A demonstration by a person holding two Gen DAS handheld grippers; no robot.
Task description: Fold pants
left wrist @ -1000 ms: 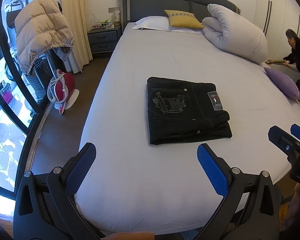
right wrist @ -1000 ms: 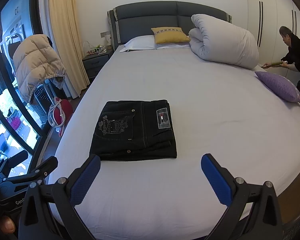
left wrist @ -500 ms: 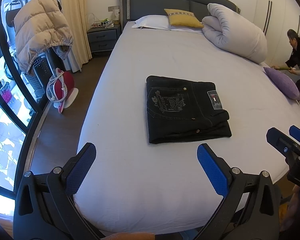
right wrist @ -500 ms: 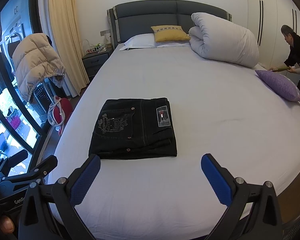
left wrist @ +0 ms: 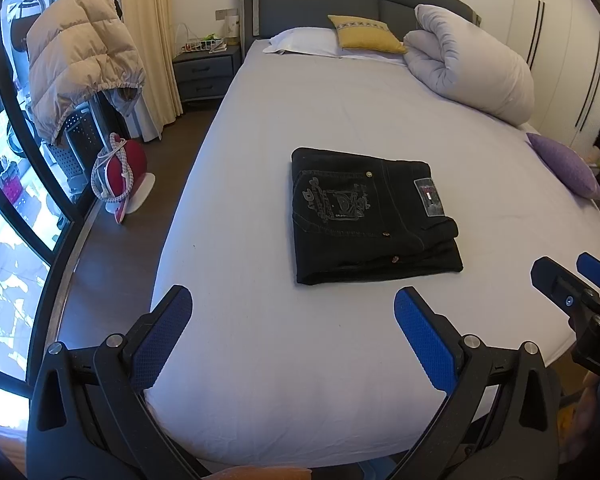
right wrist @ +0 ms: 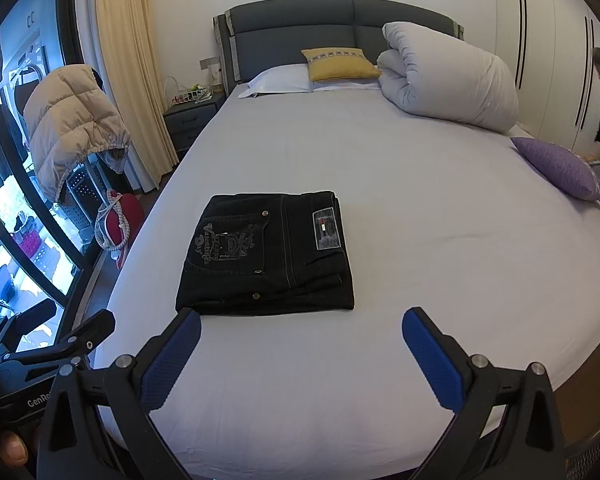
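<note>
Lying flat on the smooth pale bed sheet (left wrist: 340,128), black denim pants (left wrist: 370,216) are seen folded into a thick rectangle, both the left tool (left wrist: 292,312) and the right tool (right wrist: 300,330) held wide, empty.

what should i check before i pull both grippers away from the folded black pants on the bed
1. Folded black denim pants form a compact rectangle, pocket side up: ok.
2. Left gripper open, nothing between its blue pads: ok.
3. Right gripper open, clear of cloth: ok.
4. Layers aligned at the right side of the stack, seen in the left wrist view: slightly uneven near the label, cannot tell if it needs fixing.
5. Pants rest well inside the white bed sheet, away from its edges: ok.
6. Purple cushion and rolled white duvet apart from the pants: ok.
</note>
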